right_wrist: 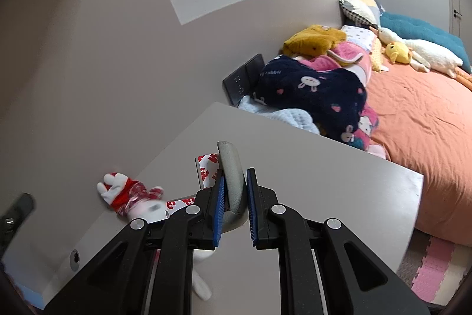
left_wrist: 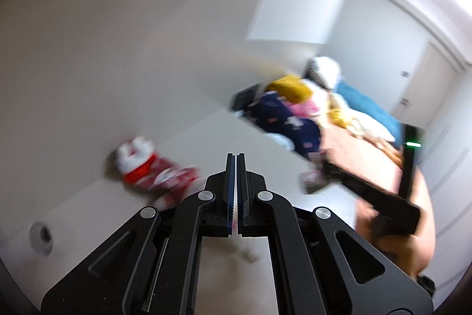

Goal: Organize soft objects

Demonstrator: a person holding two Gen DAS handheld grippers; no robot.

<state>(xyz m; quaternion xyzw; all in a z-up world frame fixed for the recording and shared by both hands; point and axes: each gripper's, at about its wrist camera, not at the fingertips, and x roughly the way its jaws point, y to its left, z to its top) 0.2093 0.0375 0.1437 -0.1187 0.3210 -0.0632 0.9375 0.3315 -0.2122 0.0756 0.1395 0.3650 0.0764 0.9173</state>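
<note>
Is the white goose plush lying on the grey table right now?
No, the white goose plush lies on the orange bed beside the teal cushion, well away from the grey table.

The left tool (left_wrist: pixel 235 167) hangs closed above the desk (left_wrist: pixel 265 167), near a red-and-white plush (left_wrist: pixel 153 170).

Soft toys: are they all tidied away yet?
Not yet. Nothing looks put away. The right gripper is clamped on a grey padded strip; the left gripper is shut. A red-and-white toy lies on the desk, and blankets and a plush goose crowd the bed.
</note>
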